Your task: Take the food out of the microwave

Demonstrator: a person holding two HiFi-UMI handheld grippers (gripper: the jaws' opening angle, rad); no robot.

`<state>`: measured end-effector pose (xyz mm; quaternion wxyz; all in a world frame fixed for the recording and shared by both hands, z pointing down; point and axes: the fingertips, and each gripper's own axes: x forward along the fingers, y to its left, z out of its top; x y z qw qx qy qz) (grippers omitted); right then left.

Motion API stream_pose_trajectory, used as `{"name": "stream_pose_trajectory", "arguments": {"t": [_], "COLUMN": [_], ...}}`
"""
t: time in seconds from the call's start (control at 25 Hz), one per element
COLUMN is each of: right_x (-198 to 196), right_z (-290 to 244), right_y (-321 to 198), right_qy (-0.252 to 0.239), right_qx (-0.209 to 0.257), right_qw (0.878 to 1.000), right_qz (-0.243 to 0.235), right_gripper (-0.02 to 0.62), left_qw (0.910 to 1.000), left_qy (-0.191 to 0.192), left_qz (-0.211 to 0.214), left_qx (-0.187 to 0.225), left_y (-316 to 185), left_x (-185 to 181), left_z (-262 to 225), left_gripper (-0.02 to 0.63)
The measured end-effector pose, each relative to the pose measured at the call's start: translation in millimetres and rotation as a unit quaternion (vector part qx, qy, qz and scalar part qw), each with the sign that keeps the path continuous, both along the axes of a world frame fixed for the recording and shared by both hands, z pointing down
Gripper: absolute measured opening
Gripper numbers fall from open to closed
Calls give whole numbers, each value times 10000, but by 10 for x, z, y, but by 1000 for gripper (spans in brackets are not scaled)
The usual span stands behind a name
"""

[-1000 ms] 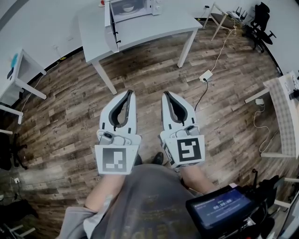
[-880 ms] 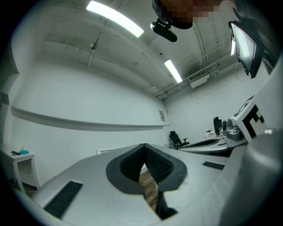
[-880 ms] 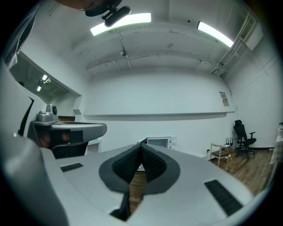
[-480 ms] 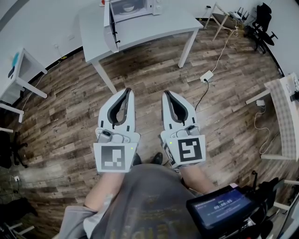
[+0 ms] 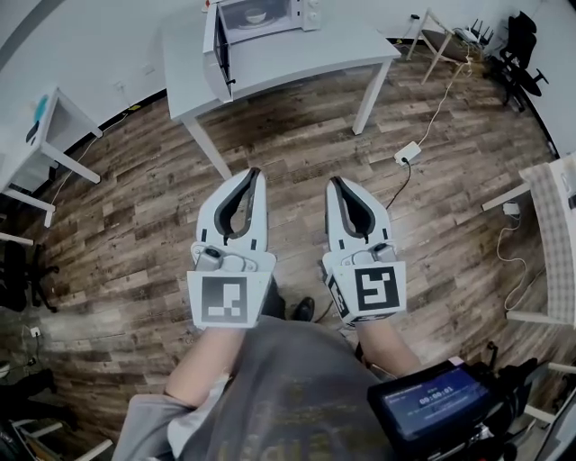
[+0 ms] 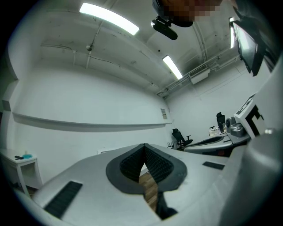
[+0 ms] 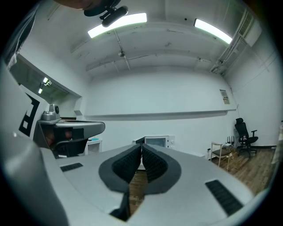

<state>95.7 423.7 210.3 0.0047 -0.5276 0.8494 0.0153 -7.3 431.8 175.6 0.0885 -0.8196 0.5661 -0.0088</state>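
Observation:
Far ahead on a white table (image 5: 297, 56) stands a white microwave (image 5: 270, 13) with its door (image 5: 219, 47) swung open to the left. A white bowl (image 5: 256, 16) sits inside it. My left gripper (image 5: 253, 173) and right gripper (image 5: 337, 182) are side by side over the wooden floor, well short of the table, both pointing toward it. Both are shut with nothing between the pads. The right gripper view shows the microwave (image 7: 157, 141) small, just past the shut right gripper (image 7: 141, 146). The left gripper (image 6: 144, 145) faces a bare wall.
A small white side table (image 5: 56, 126) stands at the left. A power strip (image 5: 407, 151) with cables lies on the floor right of the table leg (image 5: 367, 94). A wooden chair (image 5: 445, 36) and an office chair (image 5: 524, 43) are at the back right; another table (image 5: 553, 225) lies right.
Both grippers have moved forward toward the table, and the table and microwave now show slightly nearer and lower in the head view. Both stay shut.

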Motion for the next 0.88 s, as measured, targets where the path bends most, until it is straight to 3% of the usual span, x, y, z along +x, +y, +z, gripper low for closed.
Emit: {"name": "stream_pose_trajectory", "arguments": {"t": [0.32,0.88], "right_x": [94,-63], "right_z": [110,279], "right_y": [-240,-1553], "right_qy": [58,126], "right_qx": [-1,-218], "right_qw": [10000,9997], "right_qz": [31,35], "right_gripper": [9,9], "left_qw": [10000,9997], "left_qy": [72,130], "left_qz": [-22,14], "left_qx": [-61,-183], "left_y": [-293,-1563], "left_x": [23,-103], "left_z": [144,282], "left_gripper": [8,8]}}
